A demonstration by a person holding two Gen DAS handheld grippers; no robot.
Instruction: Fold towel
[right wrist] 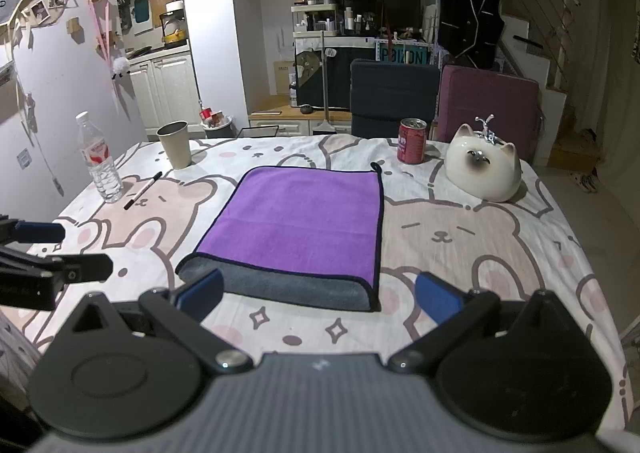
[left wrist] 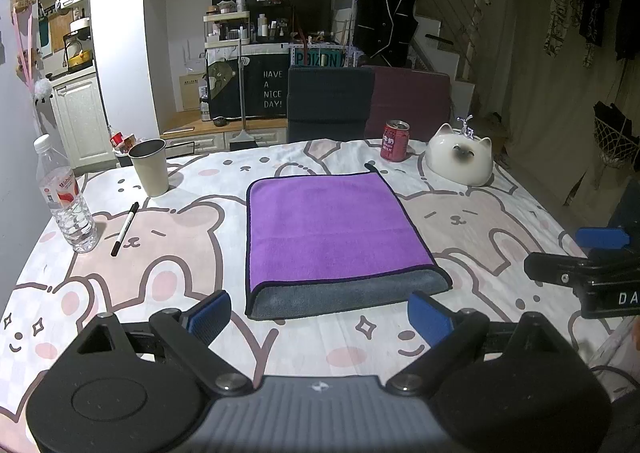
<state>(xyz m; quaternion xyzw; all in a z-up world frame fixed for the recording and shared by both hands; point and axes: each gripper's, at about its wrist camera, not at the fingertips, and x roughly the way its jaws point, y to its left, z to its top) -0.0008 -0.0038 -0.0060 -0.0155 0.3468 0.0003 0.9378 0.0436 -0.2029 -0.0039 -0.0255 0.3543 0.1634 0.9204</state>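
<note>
Left wrist view: the left gripper (left wrist: 320, 317) is being held low over the near edge of the table, its jaws spread wide with nothing between the blue ribbed pads (left wrist: 210, 317). The linkage arms are being shown as matte black plastic with metal pivot pins, set on a ribbed grey body. At the right edge of this view, the black and blue fingers of the right gripper (left wrist: 560, 253) are being seen from the side. In the right wrist view, the right gripper (right wrist: 320, 293) is likewise being held with its jaws wide apart and empty.

Just beyond both grippers, the towel (left wrist: 336, 237) is being displayed flat on the tablecloth (left wrist: 500, 221), untouched by either gripper. It is lying folded as a soft, plush rectangle: a purple upper layer with dark piped edging, and a grey underside being exposed as a rounded band along the near fold. The tablecloth is a smooth printed fabric bearing pink and beige cartoon bears.

To the left, a slim black marker pen (left wrist: 125, 229) and a clear ridged plastic water bottle (left wrist: 64, 201) are being shown, with a tapered beige cup (left wrist: 150, 167) behind them. At the far side, a cylindrical red can (left wrist: 395, 141) and a glossy white ceramic cat figure (left wrist: 460, 159) are standing near each other.
</note>
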